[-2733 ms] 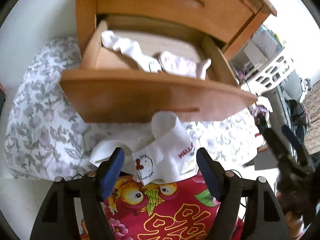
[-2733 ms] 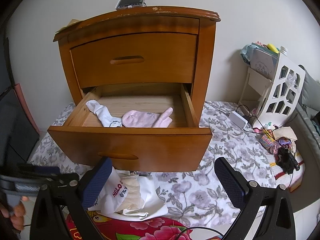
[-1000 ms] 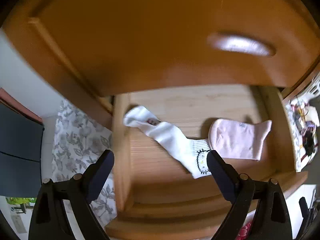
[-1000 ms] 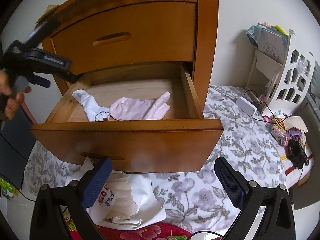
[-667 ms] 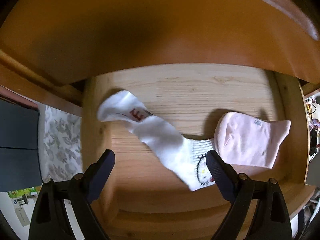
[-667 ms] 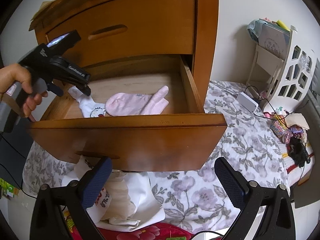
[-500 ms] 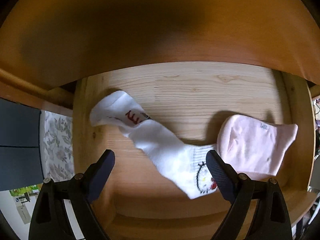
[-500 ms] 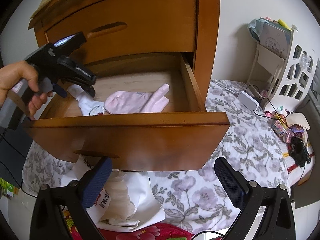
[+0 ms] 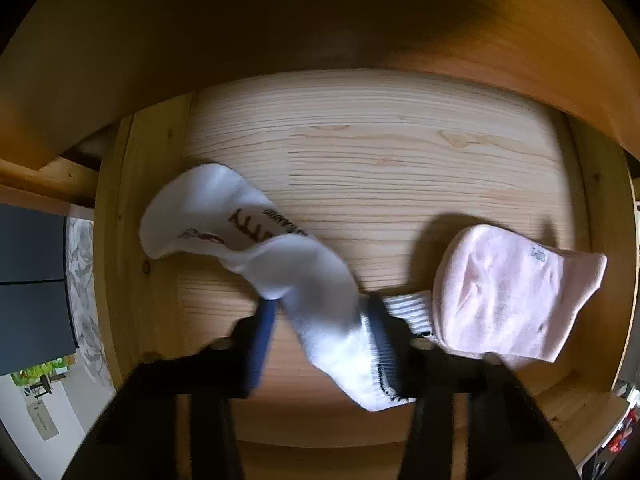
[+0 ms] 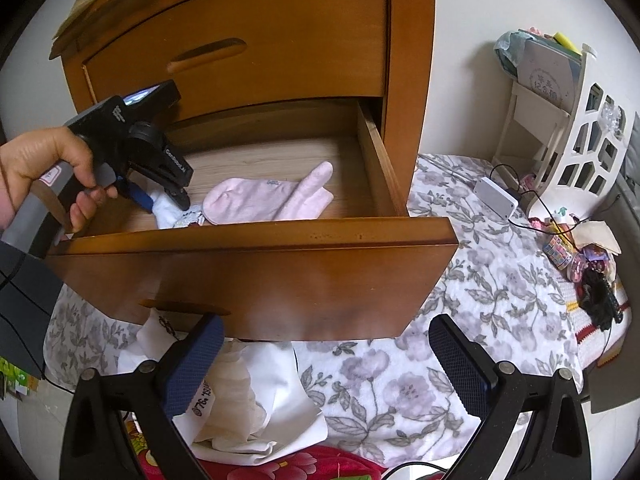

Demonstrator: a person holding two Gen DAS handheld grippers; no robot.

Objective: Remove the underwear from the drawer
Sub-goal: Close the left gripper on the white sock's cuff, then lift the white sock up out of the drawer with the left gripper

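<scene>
Left wrist view: the left hand-held gripper points straight down into the open drawer. Its jaws are closing, and the white sock lies between them, both blue pads against the fabric at mid-length. The white sock runs diagonally across the pale wooden drawer floor: toe toward the left wall, ribbed cuff toward the front, with dark lettering and a printed figure on it. The pink sock lies flat just beside it on the right, overlapping the white cuff. The closed upper drawer front overhangs the opening from above.

Right wrist view: the right hand-held gripper hangs with jaws wide apart and nothing between them, in front of the drawer front panel. A hand holds the left hand-held gripper over the drawer's left end. Below the drawer, white garments lie piled on a floral bedspread, touching a red patterned cloth. A white latticed rack and a white box with a cable stand well to the right.
</scene>
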